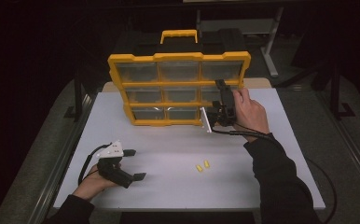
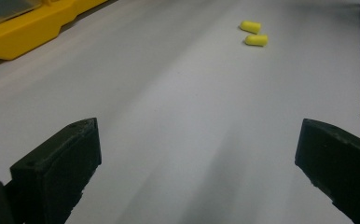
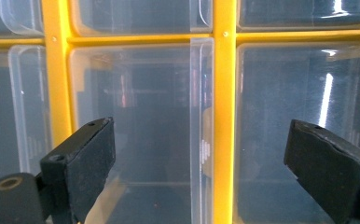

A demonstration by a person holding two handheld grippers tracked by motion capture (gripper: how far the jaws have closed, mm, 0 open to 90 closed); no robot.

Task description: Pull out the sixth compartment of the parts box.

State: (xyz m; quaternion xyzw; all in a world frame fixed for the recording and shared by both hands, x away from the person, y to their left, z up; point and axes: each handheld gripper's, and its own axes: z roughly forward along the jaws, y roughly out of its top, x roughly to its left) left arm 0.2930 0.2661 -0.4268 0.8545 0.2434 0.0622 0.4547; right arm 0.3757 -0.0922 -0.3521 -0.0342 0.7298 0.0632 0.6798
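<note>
Your right hand-held gripper [image 1: 221,100], jaws apart, faces the organizer [image 1: 178,88] standing upright on the desk [image 1: 169,186]; your left hand-held gripper [image 1: 134,164] rests open, earplugs [image 1: 202,166] well apart.

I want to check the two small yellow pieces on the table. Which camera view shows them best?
The left gripper view shows the two yellow pieces best: both are clear, capsule-shaped, lying close together on the white table, beyond the open jaws. The high view shows them only as tiny yellow specks. The right gripper view faces the yellow organizer.
</note>
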